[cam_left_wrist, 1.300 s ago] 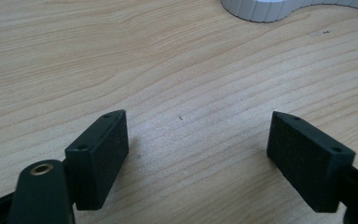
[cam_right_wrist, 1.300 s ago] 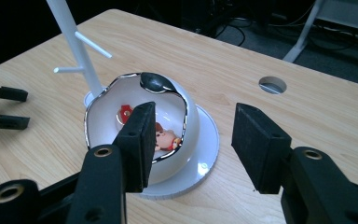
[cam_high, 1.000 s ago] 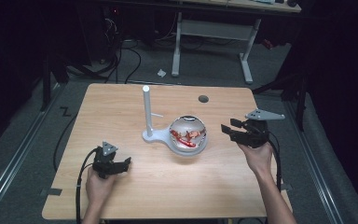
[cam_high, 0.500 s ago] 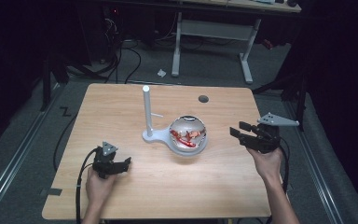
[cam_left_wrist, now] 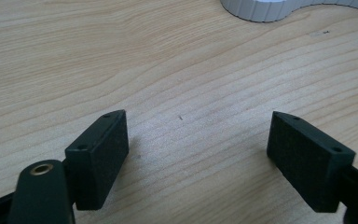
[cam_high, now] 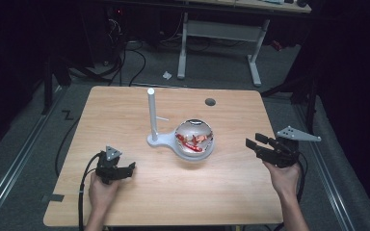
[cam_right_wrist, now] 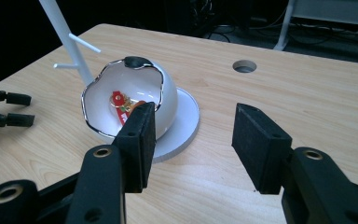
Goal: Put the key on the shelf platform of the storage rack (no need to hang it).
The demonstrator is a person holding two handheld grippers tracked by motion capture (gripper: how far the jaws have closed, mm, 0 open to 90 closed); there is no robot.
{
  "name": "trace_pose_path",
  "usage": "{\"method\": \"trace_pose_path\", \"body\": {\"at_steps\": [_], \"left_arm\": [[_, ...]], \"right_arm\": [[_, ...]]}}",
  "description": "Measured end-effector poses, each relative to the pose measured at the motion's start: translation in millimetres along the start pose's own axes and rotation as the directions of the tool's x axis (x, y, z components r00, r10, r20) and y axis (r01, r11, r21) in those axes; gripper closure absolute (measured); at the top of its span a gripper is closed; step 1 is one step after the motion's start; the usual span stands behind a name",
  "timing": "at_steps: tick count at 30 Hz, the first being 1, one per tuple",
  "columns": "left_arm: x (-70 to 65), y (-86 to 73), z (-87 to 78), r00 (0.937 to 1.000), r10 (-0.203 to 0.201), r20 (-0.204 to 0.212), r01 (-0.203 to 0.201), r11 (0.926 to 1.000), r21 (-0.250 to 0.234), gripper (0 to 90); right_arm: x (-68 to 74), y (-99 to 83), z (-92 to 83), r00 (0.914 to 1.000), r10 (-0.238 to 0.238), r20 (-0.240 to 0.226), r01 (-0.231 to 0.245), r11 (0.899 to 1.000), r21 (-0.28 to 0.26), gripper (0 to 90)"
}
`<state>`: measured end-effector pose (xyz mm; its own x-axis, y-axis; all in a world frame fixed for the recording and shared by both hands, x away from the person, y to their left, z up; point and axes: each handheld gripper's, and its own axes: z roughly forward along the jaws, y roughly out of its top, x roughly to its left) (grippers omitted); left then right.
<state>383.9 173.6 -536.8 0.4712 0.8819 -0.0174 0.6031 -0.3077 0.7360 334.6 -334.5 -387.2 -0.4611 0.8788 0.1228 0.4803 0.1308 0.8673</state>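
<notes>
A white egg-shaped bowl point(cam_high: 194, 139) with a wavy rim sits on a white base point(cam_right_wrist: 186, 122) in the middle of the wooden table point(cam_high: 183, 202). A red trinket point(cam_right_wrist: 122, 105) lies inside it. From the same base rises a thin white post point(cam_high: 151, 113) with short pegs. My right gripper point(cam_high: 260, 146) is held open above the table's right side, its jaws pointing at the bowl with nothing between them. Near the front left my left gripper point(cam_high: 123, 171) is also open and empty, low over bare wood point(cam_left_wrist: 186, 98), with the base's edge point(cam_left_wrist: 265, 9) ahead of it.
A round cable hole point(cam_high: 210, 102) lies in the table's back right. Beyond the table stand a desk frame point(cam_high: 221, 33) and floor cables point(cam_high: 125, 57). A metal rail point(cam_high: 9, 159) runs along the floor at left.
My right gripper has drawn back from the bowl, moving right and toward the front edge. The left gripper has stayed where it was.
</notes>
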Motion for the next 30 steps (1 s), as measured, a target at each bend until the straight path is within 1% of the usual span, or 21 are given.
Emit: {"method": "trace_pose_path", "body": {"at_steps": [13,22,30], "left_arm": [[0.0,0.0,0.0,1.0000,0.000,0.000,0.000,1.0000,0.000,21.1],[0.0,0.0,0.0,1.0000,0.000,0.000,0.000,1.0000,0.000,21.1],[0.0,0.0,0.0,1.0000,0.000,0.000,0.000,1.0000,0.000,21.1]], "right_arm": [[-0.5,-16.2,-8.3,0.9997,0.024,0.002,-0.024,1.000,-0.012,49.3],[-0.6,-29.3,-6.4,0.9991,0.043,-0.003,-0.043,0.999,-0.001,49.3],[-0.2,-41.4,-1.1,0.9981,0.061,-0.014,-0.061,0.998,0.004,49.1]]}}
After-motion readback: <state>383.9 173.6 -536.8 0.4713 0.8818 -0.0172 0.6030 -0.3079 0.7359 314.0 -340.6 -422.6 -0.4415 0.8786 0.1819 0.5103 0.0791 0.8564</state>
